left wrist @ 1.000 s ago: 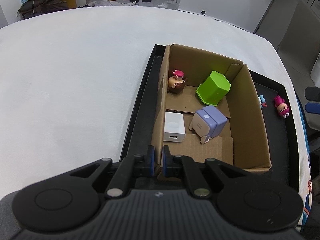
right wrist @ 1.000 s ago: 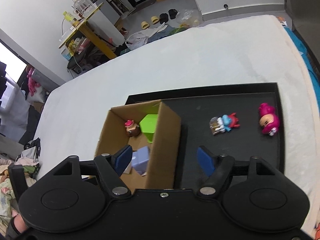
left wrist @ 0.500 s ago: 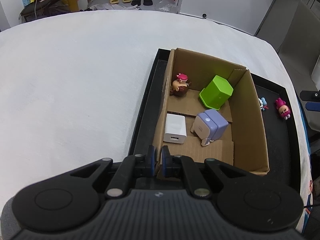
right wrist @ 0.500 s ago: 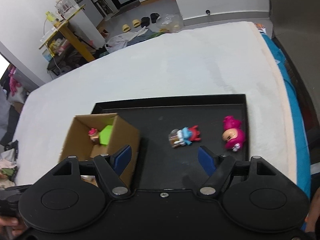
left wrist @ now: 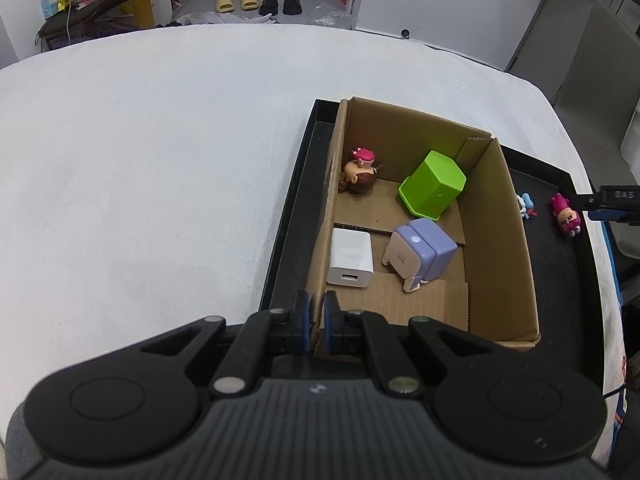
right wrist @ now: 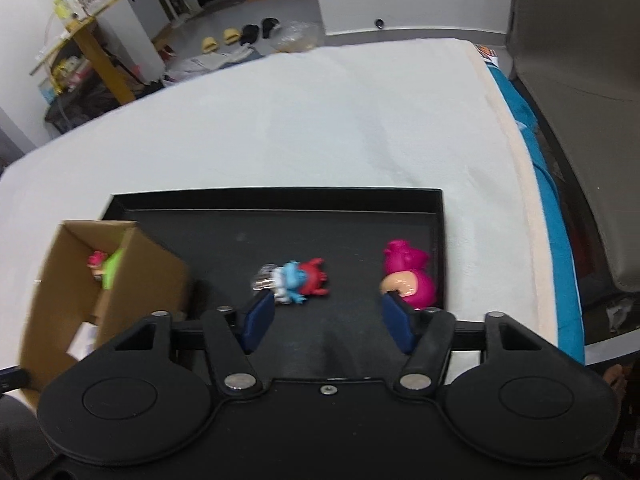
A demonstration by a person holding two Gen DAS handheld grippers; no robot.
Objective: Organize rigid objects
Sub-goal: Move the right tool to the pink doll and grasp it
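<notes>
A cardboard box [left wrist: 496, 248] stands at the left of a black tray [right wrist: 280, 200]. My left gripper [left wrist: 316, 320] is shut on the box's near left wall. Inside lie a white charger [left wrist: 350, 256], a purple charger [left wrist: 420, 250], a green container [left wrist: 434, 182] and a brown figurine [left wrist: 360, 174]. On the tray to the right lie a blue-and-red toy [right wrist: 296, 278] and a pink figurine [right wrist: 410, 276]. My right gripper [right wrist: 326, 320] is open and empty, low over the tray, just in front of and between these two toys.
The tray rests on a white-covered table [left wrist: 160, 160]. A blue cloth edge [right wrist: 560, 240] runs along the table's right side, with a grey chair [right wrist: 580, 80] beyond. A yellow shelf [right wrist: 92, 52] and shoes [right wrist: 240, 34] stand on the floor far behind.
My right gripper has moved right and down, from over the box to the two toys on the tray, still open. My left gripper keeps its hold on the box wall.
</notes>
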